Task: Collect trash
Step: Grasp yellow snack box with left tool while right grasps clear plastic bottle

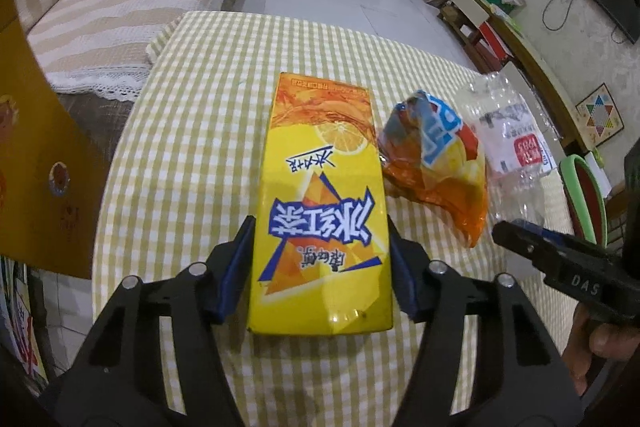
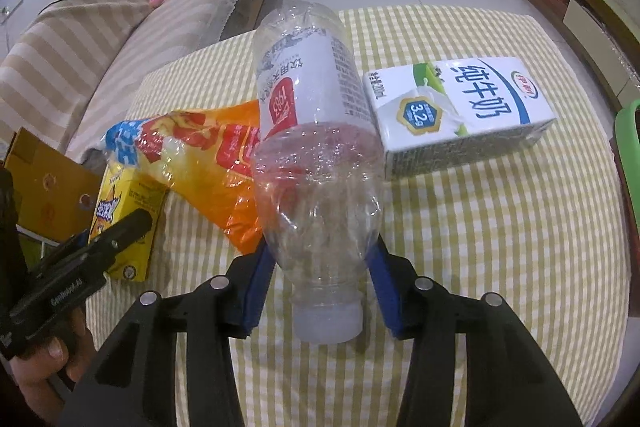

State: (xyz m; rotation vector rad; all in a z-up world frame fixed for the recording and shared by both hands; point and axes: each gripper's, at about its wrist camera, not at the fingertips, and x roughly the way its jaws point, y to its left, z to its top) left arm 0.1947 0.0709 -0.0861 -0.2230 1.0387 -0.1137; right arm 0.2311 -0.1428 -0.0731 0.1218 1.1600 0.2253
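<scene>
Fingers of the left gripper (image 1: 322, 267), angled downward, clamped a yellow carton (image 1: 320, 211); the right gripper (image 2: 320, 279) clamped a clear bottle (image 2: 316, 163). Only the right view showed a milk carton (image 2: 460, 115) beyond.

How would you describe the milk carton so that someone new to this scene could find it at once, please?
Start at the checked tablecloth covering the table. On it lies a clear plastic bottle, and the milk carton lies flat on the side away from the orange wrapper. It is the only white box, printed in blue and green.
</scene>
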